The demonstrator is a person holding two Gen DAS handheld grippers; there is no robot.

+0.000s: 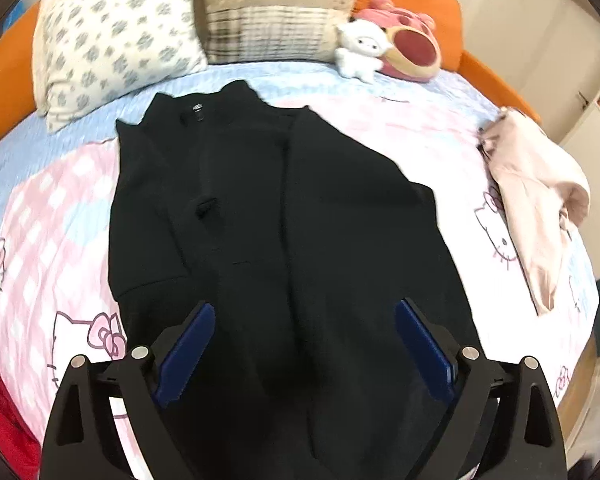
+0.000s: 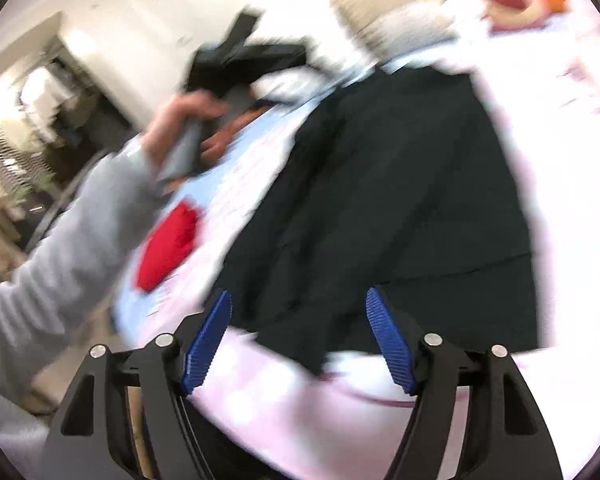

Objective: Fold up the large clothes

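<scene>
- A black jacket [image 1: 260,208] is lying spread on the bed [image 1: 40,208], collar toward the pillows, with one side panel folded in over its middle.
- The left gripper [image 1: 305,312] is hovering above the jacket's lower part, its blue fingers [image 1: 188,352] standing spread wide with nothing between them.
- The right gripper [image 2: 299,300] is hanging over the jacket's hem edge, its ribbed blue fingers [image 2: 208,344] also standing wide apart and gripping nothing.
- The right wrist view is showing heavy blur; in it the person's left hand [image 2: 180,128], in a grey sleeve [image 2: 72,232], is holding the handle of the left gripper up above the bed.
- A patterned pillow [image 1: 112,40] and a beige checked pillow [image 1: 276,12] are leaning at the head of the bed.
- A white plush toy [image 1: 360,50] is sitting against a pink plush [image 1: 408,40] just beside the beige pillow.
- A pale pink garment [image 1: 540,200] is lying crumpled at the far side of the bed, apart from the jacket.
- A red cloth [image 2: 168,248] is lying on the bed on the jacket's other side.
</scene>
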